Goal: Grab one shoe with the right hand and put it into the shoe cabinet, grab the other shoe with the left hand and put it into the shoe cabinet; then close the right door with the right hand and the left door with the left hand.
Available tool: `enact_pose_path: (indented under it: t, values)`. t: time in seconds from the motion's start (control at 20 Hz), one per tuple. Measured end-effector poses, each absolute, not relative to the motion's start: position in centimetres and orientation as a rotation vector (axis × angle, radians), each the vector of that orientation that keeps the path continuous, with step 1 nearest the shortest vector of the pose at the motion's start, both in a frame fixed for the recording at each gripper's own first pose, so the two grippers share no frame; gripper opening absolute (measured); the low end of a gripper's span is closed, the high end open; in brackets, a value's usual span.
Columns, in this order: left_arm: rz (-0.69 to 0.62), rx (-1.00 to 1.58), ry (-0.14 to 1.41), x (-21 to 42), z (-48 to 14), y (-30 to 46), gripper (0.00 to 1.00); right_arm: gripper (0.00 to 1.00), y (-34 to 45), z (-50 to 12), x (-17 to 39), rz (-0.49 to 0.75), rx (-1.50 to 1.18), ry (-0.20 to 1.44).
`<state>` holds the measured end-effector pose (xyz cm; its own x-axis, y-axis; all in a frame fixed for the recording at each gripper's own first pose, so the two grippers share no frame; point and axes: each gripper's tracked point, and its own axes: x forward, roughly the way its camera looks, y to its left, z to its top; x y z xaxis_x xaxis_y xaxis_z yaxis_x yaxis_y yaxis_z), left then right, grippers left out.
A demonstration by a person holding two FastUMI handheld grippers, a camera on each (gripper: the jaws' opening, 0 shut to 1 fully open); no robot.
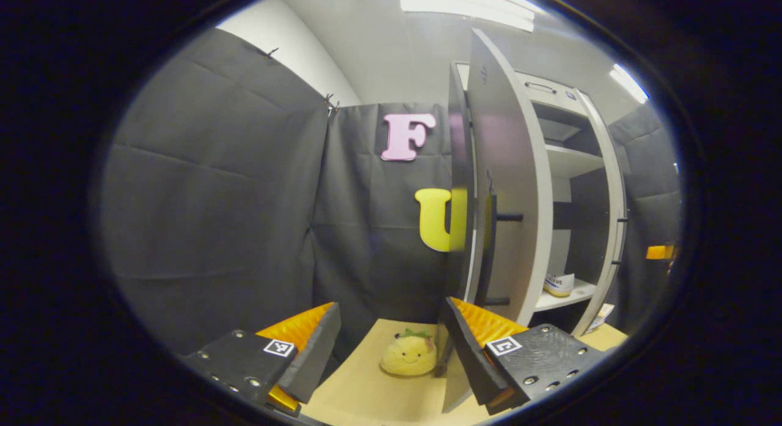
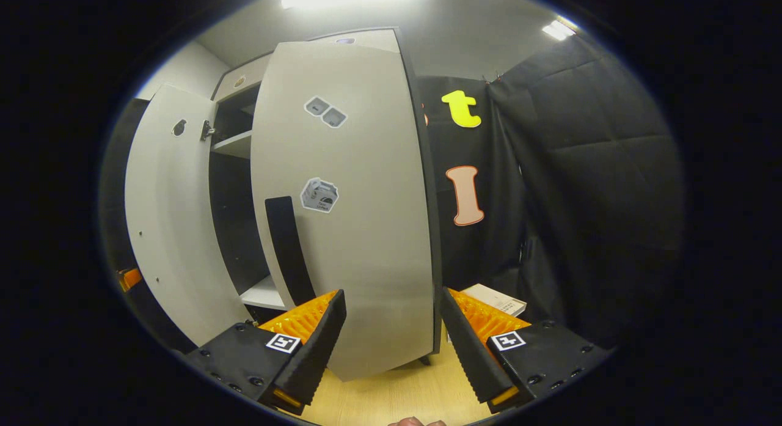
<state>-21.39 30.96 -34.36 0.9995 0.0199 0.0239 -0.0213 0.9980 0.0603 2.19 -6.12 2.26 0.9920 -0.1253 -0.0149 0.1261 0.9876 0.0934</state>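
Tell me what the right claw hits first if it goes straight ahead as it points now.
Most likely the right door: its pale outer face stands directly ahead of the open right claw. Depth is hard to judge in the fisheye.

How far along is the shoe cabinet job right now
A shoe already sits on the cabinet's lower shelf. Both tools are open and empty: the right tool faces the right door, partly swung in, and the left tool is at the left door, wide open. Both doors remain to shut.
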Motion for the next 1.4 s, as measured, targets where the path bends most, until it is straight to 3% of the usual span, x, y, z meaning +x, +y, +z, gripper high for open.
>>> enact_pose_path:
  t: [0.25, 0.65, 0.8, 0.95, 1.05, 1.15, 1.2, 1.4]
  values:
    - [-0.050, 0.041, -0.068, -16.6, -30.6, 32.1, 0.97, 0.97, -6.9, 0.7, 0.6, -0.176, 0.094, 0.053]
    - [-0.187, -0.014, -0.034, -13.3, -31.1, 28.3, 0.97, 0.97, -9.3, 0.6, -0.7, -0.263, 0.101, 0.051]
    - [-0.157, 0.032, -0.040, -13.5, -30.9, 28.5, 0.92, 0.98, -10.3, -0.1, -1.1, -0.290, 0.125, 0.066]
    - [-0.138, 0.024, -0.020, -13.8, -31.2, 28.4, 0.96, 0.97, -10.8, -0.8, -1.3, -0.305, 0.143, 0.083]
    - [-0.134, 0.017, -0.011, -14.0, -31.3, 28.0, 0.93, 0.97, -11.0, -1.1, -0.9, -0.302, 0.143, 0.095]
    - [-0.147, 0.017, 0.002, -14.9, -32.0, 26.0, 0.96, 0.98, -11.1, -1.1, -0.4, -0.288, 0.144, 0.091]
    - [-0.147, 0.023, 0.011, -15.4, -32.4, 24.8, 0.93, 0.98, -11.1, -1.2, 0.2, -0.276, 0.143, 0.090]
    - [-0.039, 0.028, 0.025, -17.0, -33.2, 22.5, 0.92, 0.97, -11.9, -1.3, 3.0, -0.192, 0.154, 0.091]
